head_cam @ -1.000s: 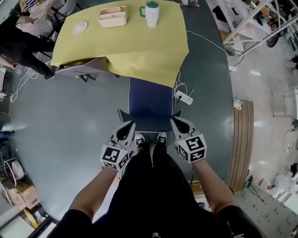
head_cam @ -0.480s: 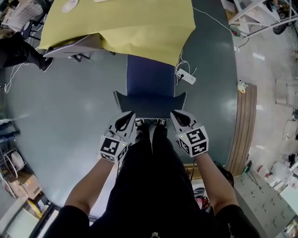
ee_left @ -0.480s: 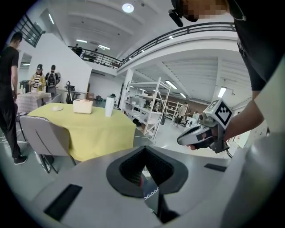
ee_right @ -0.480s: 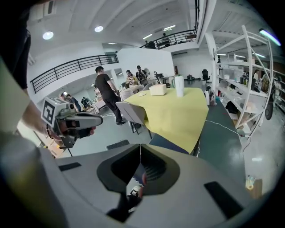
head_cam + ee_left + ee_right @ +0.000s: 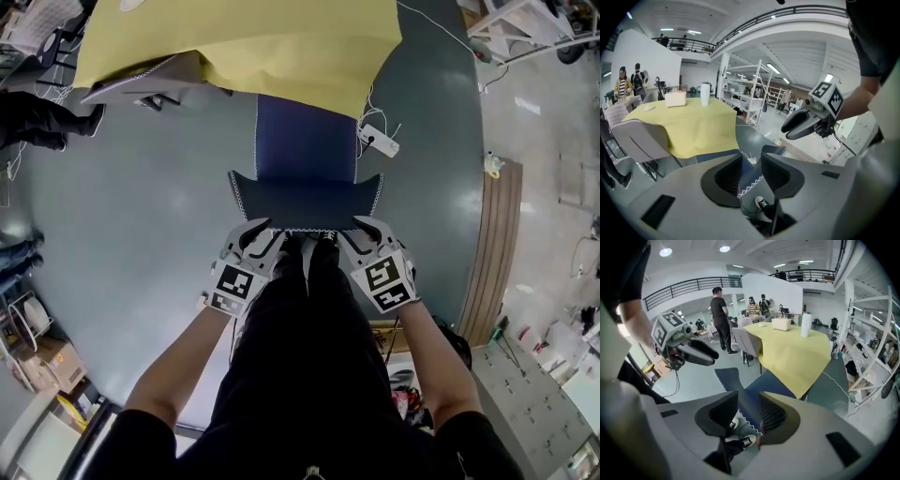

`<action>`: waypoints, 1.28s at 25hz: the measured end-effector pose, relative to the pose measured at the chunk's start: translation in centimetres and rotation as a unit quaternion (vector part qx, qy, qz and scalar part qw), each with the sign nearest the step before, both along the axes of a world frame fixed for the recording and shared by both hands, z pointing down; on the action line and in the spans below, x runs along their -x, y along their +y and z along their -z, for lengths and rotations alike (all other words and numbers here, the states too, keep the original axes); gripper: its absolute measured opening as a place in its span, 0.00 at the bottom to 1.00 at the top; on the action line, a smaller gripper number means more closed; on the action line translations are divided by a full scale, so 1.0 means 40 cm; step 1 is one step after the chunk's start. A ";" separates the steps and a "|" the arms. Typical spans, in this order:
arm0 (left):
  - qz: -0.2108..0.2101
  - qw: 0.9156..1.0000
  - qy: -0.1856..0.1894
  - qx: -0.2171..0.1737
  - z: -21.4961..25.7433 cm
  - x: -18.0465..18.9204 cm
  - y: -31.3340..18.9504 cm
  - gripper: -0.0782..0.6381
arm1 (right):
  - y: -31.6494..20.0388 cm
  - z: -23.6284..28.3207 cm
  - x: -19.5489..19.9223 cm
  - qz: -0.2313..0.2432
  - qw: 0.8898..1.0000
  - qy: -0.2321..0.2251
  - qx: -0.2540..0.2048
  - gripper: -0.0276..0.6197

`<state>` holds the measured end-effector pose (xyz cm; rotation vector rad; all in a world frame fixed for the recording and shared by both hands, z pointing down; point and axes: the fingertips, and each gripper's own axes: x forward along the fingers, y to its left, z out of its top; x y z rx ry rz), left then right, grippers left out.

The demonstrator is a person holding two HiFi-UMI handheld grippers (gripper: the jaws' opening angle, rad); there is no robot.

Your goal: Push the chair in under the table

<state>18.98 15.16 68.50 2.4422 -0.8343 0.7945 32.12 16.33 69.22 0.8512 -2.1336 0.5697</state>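
The chair has a blue seat (image 5: pixel 305 141) and a dark backrest (image 5: pixel 305 200) edged with white stitching. Its seat reaches partly under the table with the yellow cloth (image 5: pixel 244 42). My left gripper (image 5: pixel 260 234) is at the backrest's near left corner and my right gripper (image 5: pixel 361 232) at its near right corner. Both have just been opening their jaws. In the left gripper view the stitched edge (image 5: pixel 752 183) lies between the left gripper (image 5: pixel 751 171) jaws. In the right gripper view the same edge (image 5: pixel 746 420) lies in the right gripper (image 5: pixel 749 412) gap. No pad visibly presses on it.
A grey chair (image 5: pixel 141 82) stands at the table's left side. A white power strip (image 5: pixel 379 141) with cables lies on the floor right of the seat. A wooden board (image 5: pixel 494 244) runs along the right. People (image 5: pixel 721 319) stand beyond the table.
Both grippers came down and forward from in front of my legs to the backrest's top edge. Their shut jaws have opened around it. The table has slid toward the top of the view.
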 end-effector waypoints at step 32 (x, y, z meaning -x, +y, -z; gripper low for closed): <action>-0.168 0.957 -0.231 -0.055 -0.242 0.059 0.035 0.36 | 0.059 -0.243 -0.024 0.130 0.974 0.183 0.033 0.31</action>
